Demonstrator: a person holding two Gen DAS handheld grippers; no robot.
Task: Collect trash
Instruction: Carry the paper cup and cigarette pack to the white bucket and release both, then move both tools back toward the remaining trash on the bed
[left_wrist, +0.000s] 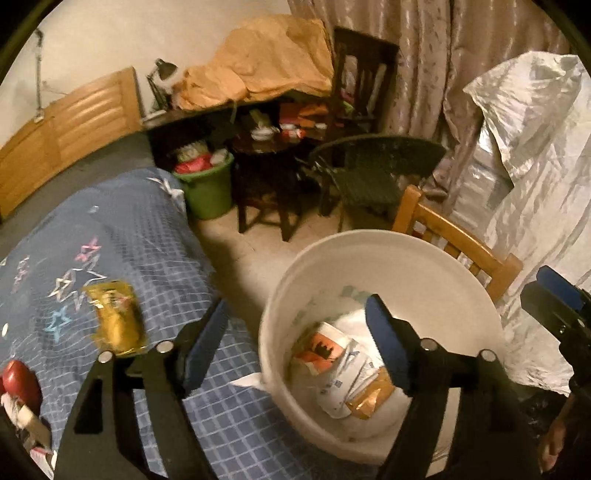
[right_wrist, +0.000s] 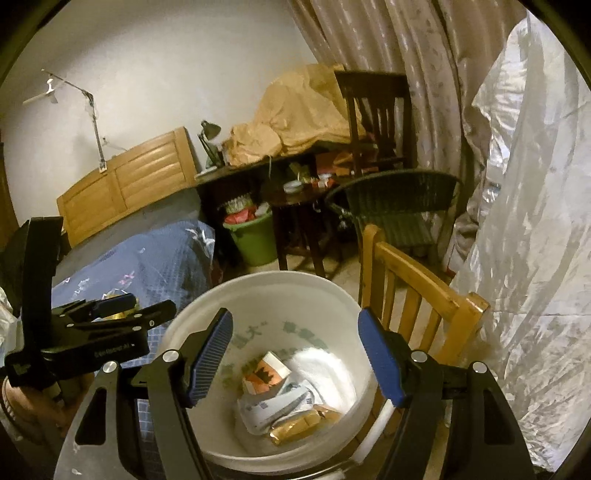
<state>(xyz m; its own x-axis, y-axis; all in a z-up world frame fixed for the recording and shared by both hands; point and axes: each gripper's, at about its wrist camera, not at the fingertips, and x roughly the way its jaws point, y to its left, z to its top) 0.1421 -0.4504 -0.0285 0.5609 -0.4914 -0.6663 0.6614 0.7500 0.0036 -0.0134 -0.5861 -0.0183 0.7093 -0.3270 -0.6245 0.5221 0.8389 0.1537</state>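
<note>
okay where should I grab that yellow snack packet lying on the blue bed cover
Take the yellow packet by its near short edge, coming down from above. It lies flat on the soft quilt, so a thin crinkled end probably pinches more easily than its wide face.

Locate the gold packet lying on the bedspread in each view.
Left wrist: gold packet at left, on the blue bedspread, left of the white bucket.
Right wrist: mostly hidden behind the left gripper; a gold sliver shows.
Shared landmark: green bucket.

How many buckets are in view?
2: a white bucket with trash just below both grippers, and a green bucket by the dark table further back.
</note>
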